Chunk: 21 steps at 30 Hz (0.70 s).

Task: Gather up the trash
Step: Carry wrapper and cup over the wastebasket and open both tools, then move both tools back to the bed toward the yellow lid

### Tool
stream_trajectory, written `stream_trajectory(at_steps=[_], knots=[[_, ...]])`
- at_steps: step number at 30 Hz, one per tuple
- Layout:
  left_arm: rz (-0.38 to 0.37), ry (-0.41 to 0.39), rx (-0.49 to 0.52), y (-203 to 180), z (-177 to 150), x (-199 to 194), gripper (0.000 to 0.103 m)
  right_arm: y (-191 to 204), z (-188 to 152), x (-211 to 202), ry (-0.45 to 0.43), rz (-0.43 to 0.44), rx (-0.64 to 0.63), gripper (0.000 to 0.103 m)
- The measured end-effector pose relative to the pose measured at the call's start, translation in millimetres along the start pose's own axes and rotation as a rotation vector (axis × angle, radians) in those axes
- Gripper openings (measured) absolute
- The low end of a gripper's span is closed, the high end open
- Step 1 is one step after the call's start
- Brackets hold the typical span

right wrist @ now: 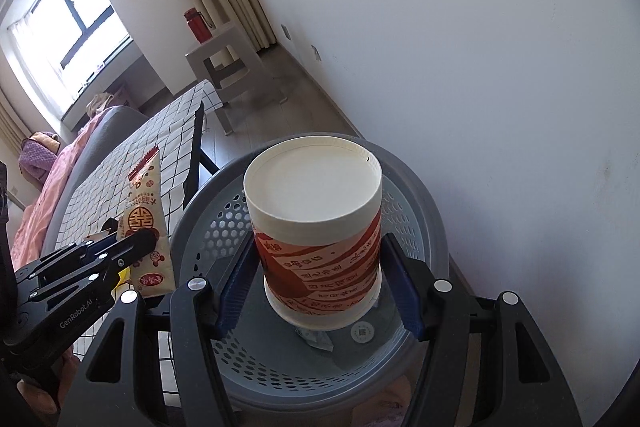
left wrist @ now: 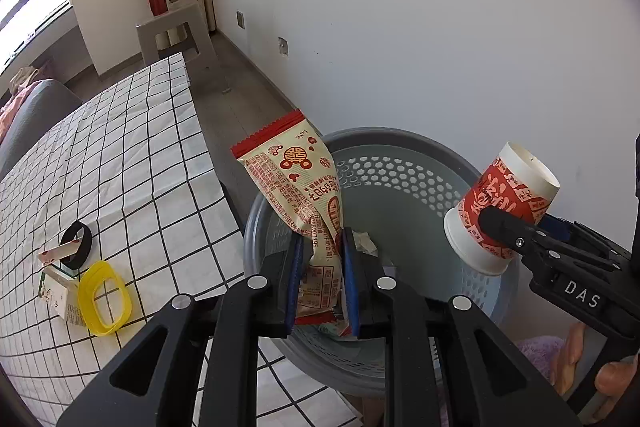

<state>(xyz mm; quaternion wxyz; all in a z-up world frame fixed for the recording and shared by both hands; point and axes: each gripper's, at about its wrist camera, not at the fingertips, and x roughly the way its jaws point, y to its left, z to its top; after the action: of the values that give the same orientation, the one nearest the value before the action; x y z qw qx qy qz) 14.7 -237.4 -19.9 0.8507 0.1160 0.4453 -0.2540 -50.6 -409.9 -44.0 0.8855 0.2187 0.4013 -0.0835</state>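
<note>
where left wrist looks, yellow ring, black ring on tablecloth

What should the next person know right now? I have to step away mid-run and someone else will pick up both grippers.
Left gripper: shut on the snack wrapper, held above the grey bin.
Right gripper: shut on the paper cup, also above the bin.
Done: both picked up; some scraps already lie in the bin.
Left: release both into the bin, then check the table, where a yellow ring, a black ring and a small carton remain.
</note>
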Motion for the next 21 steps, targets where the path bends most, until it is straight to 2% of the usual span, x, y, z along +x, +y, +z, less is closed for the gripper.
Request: stream_trajectory(at_steps=[8,10,11,15,21], knots=[[-0.023,-0.003,0.018,-9.2,3.6,2.2,0.018,-4.1,0.6,2.5,0.012,-0.001,0.009,0.062],[-0.03,-0.005,0.01,-9.7,3.3,1.2,0.023,-4.3,-0.3,1.0,0.011,-0.005,0.01,0.062],[-0.031,-0.005,0.005,-9.1,3.3,0.9,0.029,-4.6,-1.6,0.1,0.011,-0.005,0.011,0.062],[-0.013,-0.017,-0.013,-5.6,2.6,-2.3,0.053,-3.9,-2.1,-4.0,-0.006,-0.006,0.005,0.078],[0.003,-0.018,-0.03,-2.9,-0.6,-5.7,0.057,-7.2,-3.2,-2.9,0.0,-0.002,0.01,0.078]])
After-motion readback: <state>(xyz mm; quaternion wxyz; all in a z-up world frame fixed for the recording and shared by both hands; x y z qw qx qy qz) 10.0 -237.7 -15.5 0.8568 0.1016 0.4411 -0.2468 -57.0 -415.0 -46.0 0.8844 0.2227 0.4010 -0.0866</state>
